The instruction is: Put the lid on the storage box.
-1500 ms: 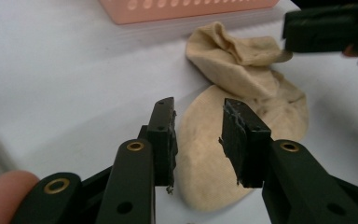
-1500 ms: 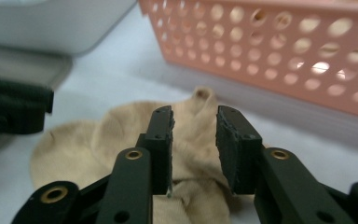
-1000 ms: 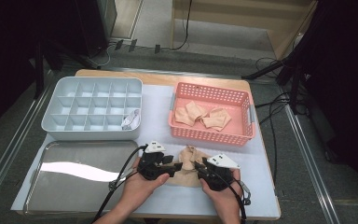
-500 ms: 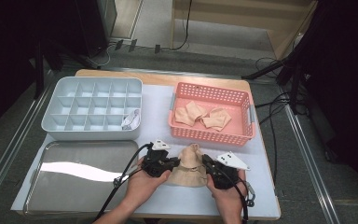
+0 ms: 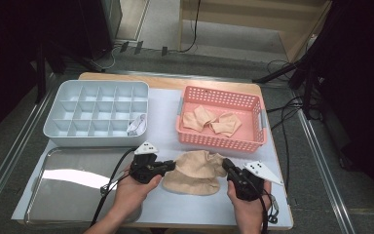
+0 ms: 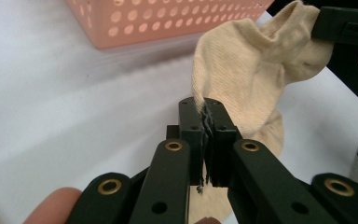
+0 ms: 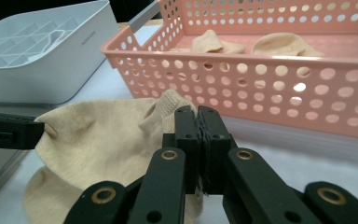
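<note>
High view: the sock lies on the white mat, between the left gripper and right gripper, each clamped on an edge. The pink basket at 12 o'clock holds two more socks; the divider tray sits at 10, the steel tray at 9. Grey floor and cables surround the table.

Left gripper view: jaws closed tight on the sock's edge; basket at 11.

Right gripper view: jaws pinched on the cuff; basket at 1.
</note>
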